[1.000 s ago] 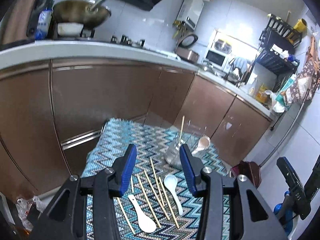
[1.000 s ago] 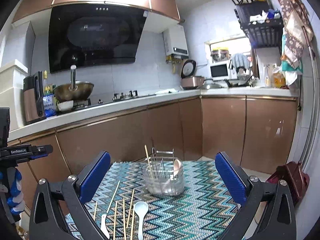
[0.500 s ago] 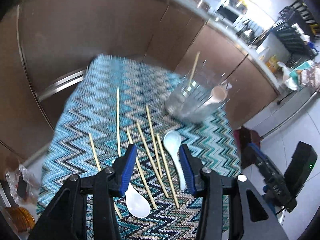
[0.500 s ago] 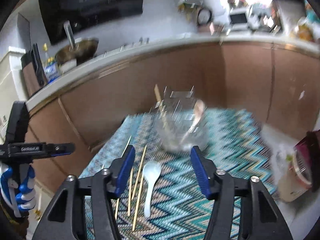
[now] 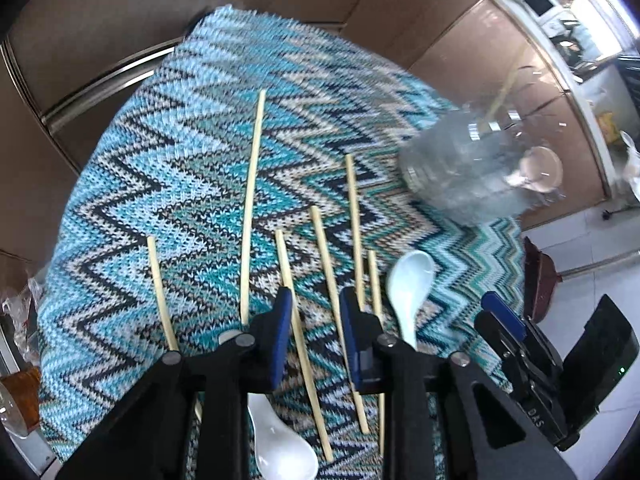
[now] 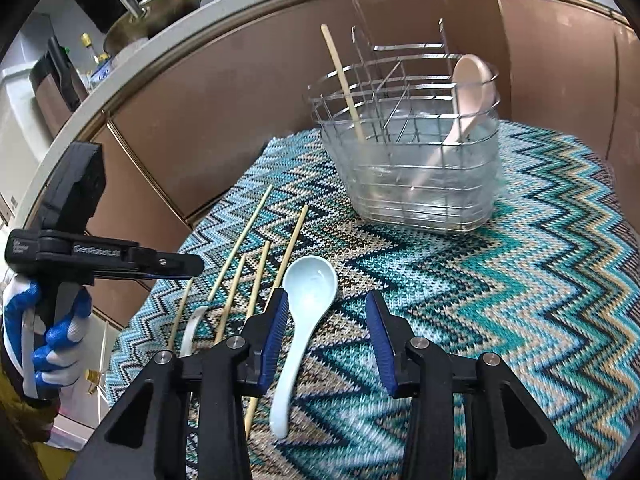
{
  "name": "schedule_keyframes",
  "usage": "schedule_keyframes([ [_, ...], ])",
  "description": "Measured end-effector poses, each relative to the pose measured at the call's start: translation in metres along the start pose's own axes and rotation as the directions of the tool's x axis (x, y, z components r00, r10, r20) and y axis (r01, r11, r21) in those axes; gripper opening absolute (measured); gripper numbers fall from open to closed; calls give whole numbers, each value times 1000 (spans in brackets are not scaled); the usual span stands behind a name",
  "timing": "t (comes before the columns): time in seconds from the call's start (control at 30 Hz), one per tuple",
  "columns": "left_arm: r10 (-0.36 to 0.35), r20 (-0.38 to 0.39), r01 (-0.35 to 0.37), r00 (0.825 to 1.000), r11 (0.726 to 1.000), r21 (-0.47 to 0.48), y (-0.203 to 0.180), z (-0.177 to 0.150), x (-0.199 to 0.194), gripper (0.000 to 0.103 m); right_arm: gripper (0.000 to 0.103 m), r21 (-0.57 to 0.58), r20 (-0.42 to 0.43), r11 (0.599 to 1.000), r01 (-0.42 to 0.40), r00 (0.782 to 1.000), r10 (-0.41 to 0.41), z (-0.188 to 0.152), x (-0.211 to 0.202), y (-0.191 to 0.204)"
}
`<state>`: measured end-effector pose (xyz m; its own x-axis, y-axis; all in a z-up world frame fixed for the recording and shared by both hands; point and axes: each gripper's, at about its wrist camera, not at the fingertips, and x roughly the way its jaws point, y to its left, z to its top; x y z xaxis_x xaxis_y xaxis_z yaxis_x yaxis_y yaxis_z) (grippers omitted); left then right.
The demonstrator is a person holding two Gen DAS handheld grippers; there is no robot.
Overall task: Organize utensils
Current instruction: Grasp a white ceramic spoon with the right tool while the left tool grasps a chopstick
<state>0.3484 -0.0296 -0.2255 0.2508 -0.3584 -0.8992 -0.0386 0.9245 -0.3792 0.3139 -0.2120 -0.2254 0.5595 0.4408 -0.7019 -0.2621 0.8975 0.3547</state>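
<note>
Chopsticks (image 5: 251,204) are lying loose across the zigzag-knit cloth (image 5: 168,152), several of them roughly side by side, with two white spoons among them. Both grippers are pointing down over that spread.

Left gripper (image 5: 314,308): its jaws have just been closing and are standing narrowly apart, with one chopstick (image 5: 298,332) running up between the blue pads. I cannot tell whether the pads are pressing on it; it is lying flat on the cloth like its neighbours. One white spoon (image 5: 280,444) is lying bowl-down-frame beneath this gripper, partly hidden by its left arm.

Right gripper (image 6: 326,312): its jaws have also just been closing, and they are sitting either side of the pale spoon (image 6: 308,292), whose handle is running back toward the camera. The left pad is just beside the bowl's edge and a clear gap is showing on the right, so the spoon is not clamped (it is resting on the cloth).

Further back, the wire utensil basket (image 6: 416,184) is standing upright on the cloth, well apart from the loose pieces. One chopstick is leaning in its left part and a pinkish spoon (image 6: 472,88) in its right part.

A gloved hand (image 6: 48,332) is gripping the left tool's handle.
</note>
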Motion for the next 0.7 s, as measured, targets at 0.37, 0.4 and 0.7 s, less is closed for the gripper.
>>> schedule_keyframes([
  [0.37, 38, -78, -42, 996, 998, -43, 8, 19, 36, 18, 28, -77, -130, 994, -72, 990, 62, 20, 53, -4],
  [0.4, 39, -83, -43, 996, 998, -44, 8, 20, 38, 18, 28, -83, -140, 994, -76, 988, 64, 20, 56, -3],
  [0.7, 59, -121, -64, 991, 997, -36, 2, 30, 53, 17, 26, -125, -239, 985, -121, 967, 89, 25, 83, -5],
])
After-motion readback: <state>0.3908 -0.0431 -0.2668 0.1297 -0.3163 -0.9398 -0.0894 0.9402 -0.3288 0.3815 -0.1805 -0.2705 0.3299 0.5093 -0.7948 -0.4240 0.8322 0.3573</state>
